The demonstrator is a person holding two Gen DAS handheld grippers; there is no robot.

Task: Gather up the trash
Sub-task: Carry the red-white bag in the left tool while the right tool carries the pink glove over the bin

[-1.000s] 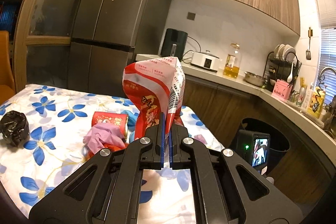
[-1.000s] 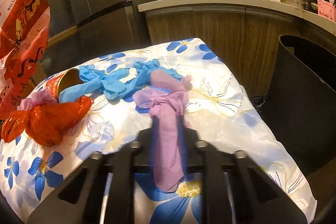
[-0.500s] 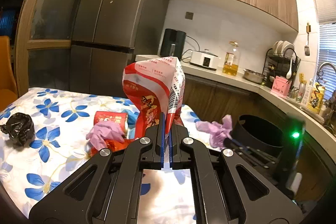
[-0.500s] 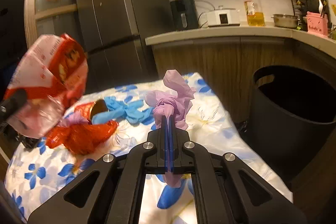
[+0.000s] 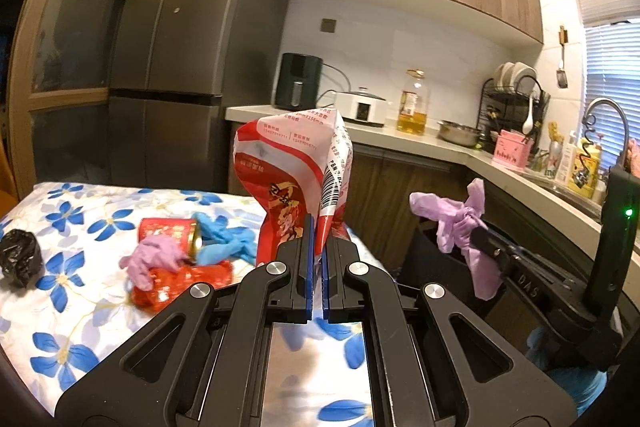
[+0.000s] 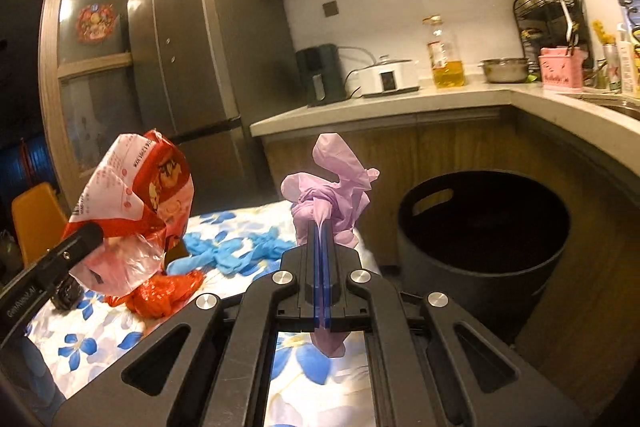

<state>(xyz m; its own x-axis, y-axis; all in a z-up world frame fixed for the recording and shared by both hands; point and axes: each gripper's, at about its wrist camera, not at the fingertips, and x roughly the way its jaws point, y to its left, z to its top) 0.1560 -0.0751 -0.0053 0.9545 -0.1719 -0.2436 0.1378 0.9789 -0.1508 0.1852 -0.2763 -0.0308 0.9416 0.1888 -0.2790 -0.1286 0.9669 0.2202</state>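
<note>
Black bin (image 6: 484, 227) beside floral table (image 5: 80, 307); blue gloves (image 5: 228, 247) on it.

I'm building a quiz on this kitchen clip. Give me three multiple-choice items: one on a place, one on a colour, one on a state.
1. Where is the black bin?
A. on the counter
B. on the floor beside the table
C. on the table

2. What colour is the glove in the right tongs?
A. purple
B. blue
C. black

3. What state are the left tongs in?
A. open and empty
B. shut on a can
C. shut on the red-and-white snack bag

Answers:
1 B, it stands below the counter, next to the flowered table.
2 A, the pinched glove is purple.
3 C, the bag's lower edge is clamped between their blue pads.
</note>
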